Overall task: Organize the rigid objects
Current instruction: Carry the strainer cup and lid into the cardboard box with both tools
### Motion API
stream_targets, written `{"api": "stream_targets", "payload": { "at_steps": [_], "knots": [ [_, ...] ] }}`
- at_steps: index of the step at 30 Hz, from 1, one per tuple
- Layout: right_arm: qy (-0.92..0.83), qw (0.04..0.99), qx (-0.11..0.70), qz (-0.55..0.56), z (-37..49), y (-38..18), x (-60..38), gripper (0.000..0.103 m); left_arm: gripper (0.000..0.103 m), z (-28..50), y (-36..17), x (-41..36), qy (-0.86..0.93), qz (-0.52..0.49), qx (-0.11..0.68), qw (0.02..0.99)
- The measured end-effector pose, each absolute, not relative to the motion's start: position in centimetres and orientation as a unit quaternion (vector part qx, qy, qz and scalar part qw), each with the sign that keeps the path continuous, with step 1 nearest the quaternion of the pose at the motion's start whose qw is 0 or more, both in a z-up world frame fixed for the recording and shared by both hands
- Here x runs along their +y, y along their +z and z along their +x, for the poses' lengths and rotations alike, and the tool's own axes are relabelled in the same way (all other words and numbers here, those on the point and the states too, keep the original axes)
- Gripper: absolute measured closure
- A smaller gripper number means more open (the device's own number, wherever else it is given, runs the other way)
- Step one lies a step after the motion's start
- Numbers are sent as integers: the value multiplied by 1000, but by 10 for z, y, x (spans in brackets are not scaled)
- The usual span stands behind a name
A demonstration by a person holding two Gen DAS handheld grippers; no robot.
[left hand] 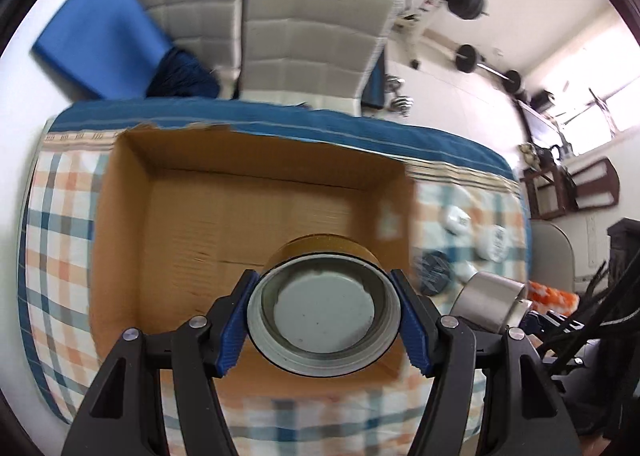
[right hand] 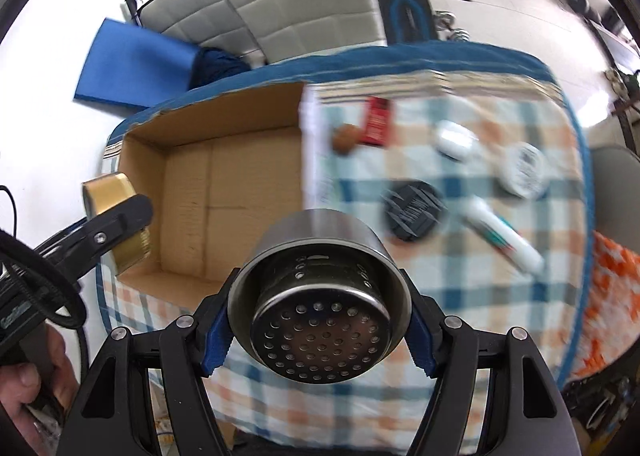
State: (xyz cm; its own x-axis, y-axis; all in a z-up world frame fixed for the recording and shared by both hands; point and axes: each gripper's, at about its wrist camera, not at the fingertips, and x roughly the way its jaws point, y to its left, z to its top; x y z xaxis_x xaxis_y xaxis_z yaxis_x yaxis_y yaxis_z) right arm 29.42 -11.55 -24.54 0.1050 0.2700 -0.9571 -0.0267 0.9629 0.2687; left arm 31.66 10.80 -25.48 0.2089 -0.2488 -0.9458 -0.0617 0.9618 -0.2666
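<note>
I have the left gripper (left hand: 324, 320) clamped on a gold-sided round tin (left hand: 324, 312), its blue pads pressed against both sides of the rim, and the tin's open or recessed pale grey face is turned toward my left wrist camera. It hangs above the near part of the open cardboard box (left hand: 248, 192), which sits on the checked tablecloth (left hand: 56, 216) toward the table's left edge, its far wall close to the blue border at the far edge. In the right wrist view that same tin (right hand: 108, 192) shows off the box's left wall, gripped by the black finger of the left gripper (right hand: 120, 224). My right gripper (right hand: 320, 316) is closed around a stainless steel strainer cup (right hand: 320, 296), perforated bottom facing the camera, held above the cloth just right of the box's near right corner; from the left it appears as a silver cylinder (left hand: 490, 304). Lying on the cloth to the right of the box (right hand: 224, 192) are a red packet (right hand: 376, 124) and a small brown round thing (right hand: 346, 138) near the far edge, a white case (right hand: 454, 142), a white round tin (right hand: 524, 170), a black round lid (right hand: 414, 210) and a white tube (right hand: 504, 240) toward the right edge. Motion blur softens most of these. The box floor looks bare.
</note>
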Motion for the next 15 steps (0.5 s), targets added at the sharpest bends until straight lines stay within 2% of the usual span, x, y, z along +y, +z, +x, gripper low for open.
{"api": "stream_targets", "payload": {
  "at_steps": [7, 15],
  "knots": [
    [97, 727, 676, 69, 357, -294, -17, 30, 41, 366, -313, 176, -50, -144, 663, 733],
    [80, 710, 698, 49, 398, -364, 20, 30, 41, 399, -379, 192, -73, -184, 708, 678]
  ]
}}
